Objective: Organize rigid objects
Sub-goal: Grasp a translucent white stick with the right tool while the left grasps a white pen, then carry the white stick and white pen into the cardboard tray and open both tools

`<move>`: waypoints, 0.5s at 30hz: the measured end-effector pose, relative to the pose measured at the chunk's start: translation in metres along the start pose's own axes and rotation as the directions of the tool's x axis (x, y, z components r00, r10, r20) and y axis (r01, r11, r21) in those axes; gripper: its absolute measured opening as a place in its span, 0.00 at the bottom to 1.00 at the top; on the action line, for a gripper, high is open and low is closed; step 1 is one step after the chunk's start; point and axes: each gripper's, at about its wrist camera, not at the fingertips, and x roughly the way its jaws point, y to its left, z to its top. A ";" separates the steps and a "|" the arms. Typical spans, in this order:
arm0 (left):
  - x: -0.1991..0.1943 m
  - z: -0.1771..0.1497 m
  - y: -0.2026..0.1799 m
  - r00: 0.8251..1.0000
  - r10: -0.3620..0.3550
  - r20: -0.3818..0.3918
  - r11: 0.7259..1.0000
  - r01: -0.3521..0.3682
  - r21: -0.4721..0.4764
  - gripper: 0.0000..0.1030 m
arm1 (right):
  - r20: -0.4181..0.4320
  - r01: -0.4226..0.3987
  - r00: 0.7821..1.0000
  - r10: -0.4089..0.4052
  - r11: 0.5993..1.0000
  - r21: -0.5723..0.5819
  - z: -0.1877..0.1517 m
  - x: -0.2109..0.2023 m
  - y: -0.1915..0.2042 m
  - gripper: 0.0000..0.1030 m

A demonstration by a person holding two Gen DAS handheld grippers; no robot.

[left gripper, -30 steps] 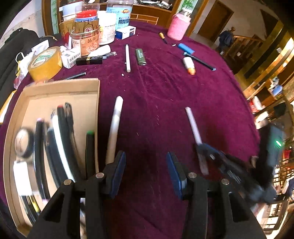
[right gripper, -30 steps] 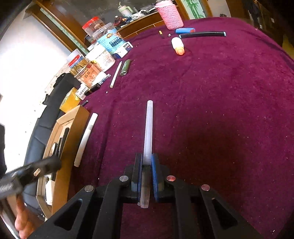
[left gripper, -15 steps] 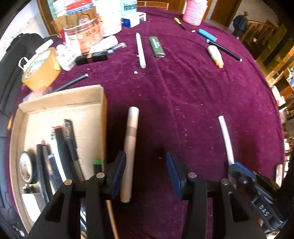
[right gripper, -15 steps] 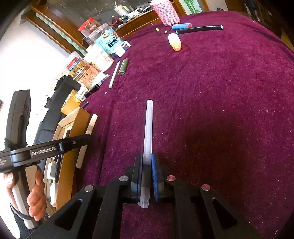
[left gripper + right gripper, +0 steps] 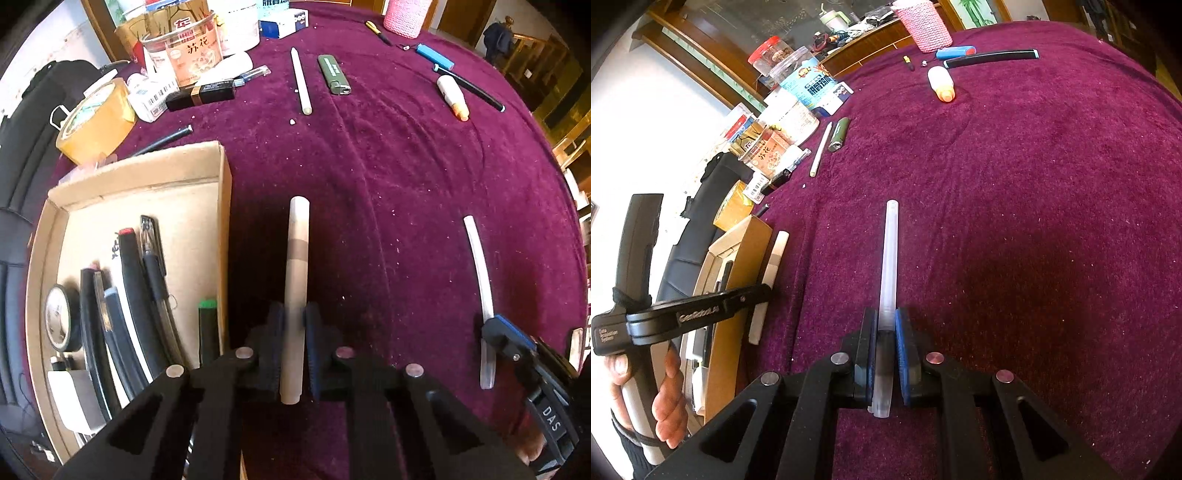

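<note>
A white stick with a grey band (image 5: 298, 240) lies on the maroon cloth just right of the cardboard box (image 5: 223, 206). My left gripper (image 5: 294, 317) points steeply down, its jaws closing on the stick's near end, and the pads press on it. The box holds several pens, a marker and a small tape roll. My right gripper (image 5: 885, 317) is shut on a clear plastic tube (image 5: 891, 258) that sticks out forward over the cloth. The right wrist view shows the left gripper (image 5: 761, 295) on the white stick (image 5: 775, 254) beside the box (image 5: 750, 240), with a hand on its handle.
At the far edge are a yellow tape roll (image 5: 96, 118), jars (image 5: 192, 51), a black lipstick (image 5: 201, 96), a thin white pen (image 5: 301, 81), a green lighter (image 5: 334, 74), a white-and-orange bottle (image 5: 452, 96), a black pen (image 5: 469, 86), a blue lighter (image 5: 434, 57) and a pink cup (image 5: 402, 16).
My left gripper came down over the white stick and its jaws went from wide open to shut on it. The right gripper kept still with the clear tube.
</note>
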 end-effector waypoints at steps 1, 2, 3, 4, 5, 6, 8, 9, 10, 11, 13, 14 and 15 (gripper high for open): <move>0.000 -0.001 0.001 1.000 -0.016 -0.001 1.000 0.016 -0.011 0.11 | 0.000 0.002 1.000 -0.002 1.000 -0.002 0.000 0.000 0.001 0.10; 0.002 -0.003 0.001 0.999 -0.032 -0.007 0.999 0.031 -0.014 0.17 | 0.001 0.003 1.000 -0.003 1.000 -0.003 0.000 0.000 0.001 0.10; 0.003 -0.004 -0.001 0.999 -0.036 -0.001 0.999 0.036 -0.006 0.17 | 0.001 0.002 1.000 -0.002 1.000 -0.002 0.000 0.000 0.000 0.10; 0.002 -0.007 -0.005 1.000 -0.030 0.003 1.000 0.030 -0.002 0.17 | 0.001 0.001 1.000 -0.001 1.000 -0.003 0.000 0.000 0.000 0.10; 0.003 -0.009 -0.008 1.000 -0.013 0.006 1.000 0.013 0.006 0.15 | 0.001 0.000 1.000 0.000 1.000 -0.003 0.000 0.000 0.000 0.10; 0.002 -0.011 -0.012 1.000 0.002 0.013 1.000 -0.002 0.021 0.12 | 0.001 0.000 1.000 0.000 1.000 -0.004 0.000 0.000 0.000 0.10; -0.003 -0.017 -0.017 1.000 -0.027 0.013 0.999 0.026 0.024 0.11 | 0.001 0.004 1.000 -0.004 1.000 -0.006 -0.001 0.000 0.001 0.10; -0.005 -0.022 -0.019 0.998 -0.061 0.012 0.998 0.061 0.016 0.11 | 0.002 0.006 1.000 -0.006 1.000 -0.009 -0.001 0.000 0.001 0.10; -0.009 -0.028 -0.022 0.996 -0.083 0.018 0.997 0.083 0.012 0.11 | 0.003 0.009 1.000 -0.009 1.000 -0.013 -0.001 0.000 0.002 0.10; -0.013 -0.033 -0.024 0.995 -0.091 0.029 0.996 0.091 0.009 0.11 | 0.004 0.010 1.000 -0.010 1.000 -0.014 -0.001 0.000 0.002 0.10; -0.023 -0.047 -0.030 0.992 -0.110 0.057 0.994 0.109 0.010 0.11 | 0.005 0.008 1.000 -0.008 1.000 -0.013 0.000 0.000 0.002 0.10; -0.030 -0.055 -0.031 0.988 -0.134 0.071 0.991 0.134 0.010 0.11 | 0.005 0.004 1.000 -0.004 1.000 -0.012 0.000 0.000 0.003 0.10; -0.035 -0.062 -0.030 0.985 -0.155 0.080 0.988 0.155 0.006 0.11 | 0.005 0.000 1.000 0.001 1.000 -0.011 0.000 0.000 0.002 0.09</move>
